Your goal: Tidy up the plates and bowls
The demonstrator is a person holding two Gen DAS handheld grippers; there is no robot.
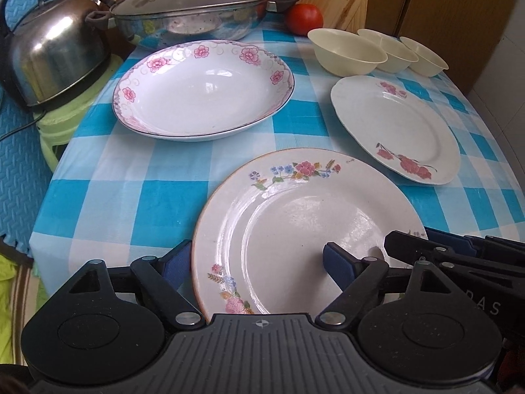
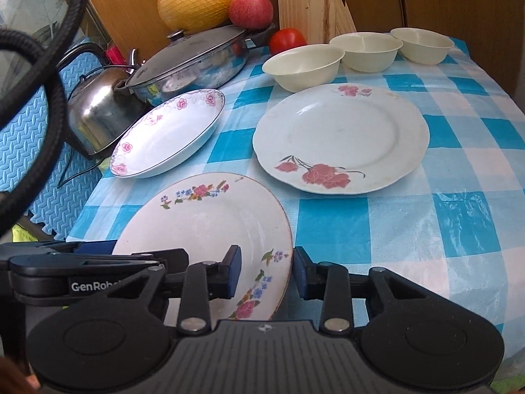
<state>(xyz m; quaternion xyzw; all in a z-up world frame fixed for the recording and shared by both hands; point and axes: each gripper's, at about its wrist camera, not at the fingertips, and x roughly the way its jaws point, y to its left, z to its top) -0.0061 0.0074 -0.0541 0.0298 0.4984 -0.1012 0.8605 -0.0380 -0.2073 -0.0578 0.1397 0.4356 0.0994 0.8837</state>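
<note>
A flowered plate [image 1: 305, 216] lies at the table's near edge, also in the right wrist view [image 2: 203, 226]. My left gripper [image 1: 256, 262] is open, its fingers straddling the plate's near left rim. My right gripper [image 2: 267, 271] is open, its fingers either side of the plate's near right rim; it also shows in the left wrist view [image 1: 459, 252]. A deep pink-flowered dish [image 1: 203, 88] sits behind on the left. A red-flowered plate [image 2: 341, 138] lies on the right. Three cream bowls [image 2: 305, 65] stand in a row at the back.
A checked blue cloth [image 2: 459, 180] covers the table. A steel kettle [image 1: 55, 55], a lidded pan [image 1: 193, 13], a tomato [image 1: 303, 18], an apple [image 2: 251, 8], a netted pomelo [image 2: 197, 0] and a wooden board [image 2: 308, 3] stand along the back.
</note>
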